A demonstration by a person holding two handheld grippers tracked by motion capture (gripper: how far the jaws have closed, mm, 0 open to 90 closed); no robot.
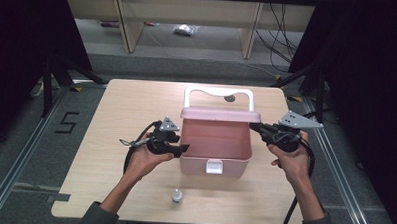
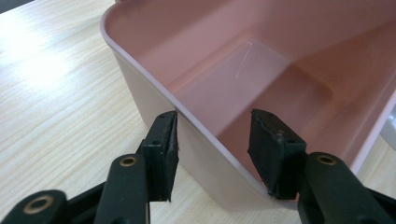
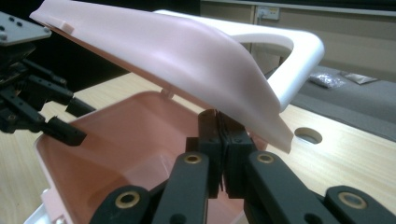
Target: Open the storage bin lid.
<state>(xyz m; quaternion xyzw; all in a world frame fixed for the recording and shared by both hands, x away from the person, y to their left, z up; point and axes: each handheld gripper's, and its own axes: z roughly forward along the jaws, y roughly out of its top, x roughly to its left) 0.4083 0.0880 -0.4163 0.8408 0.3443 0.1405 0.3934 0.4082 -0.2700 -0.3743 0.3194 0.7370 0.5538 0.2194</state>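
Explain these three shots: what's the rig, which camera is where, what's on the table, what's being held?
No robot arm here: a person holds a two-jaw gripper in each hand. The high view looks down on the table from above the person's side. The other two cameras ride on the grippers and look along their black jaws.

On the table stand a pink box with its lid raised, and a small bottle near the front edge.

The left gripper is open, its jaws straddling the box's left wall, one outside and one inside, not yet clamped. The right gripper has its jaws together just under the lid's edge; whether it pinches the lid or only props it is hard to tell.
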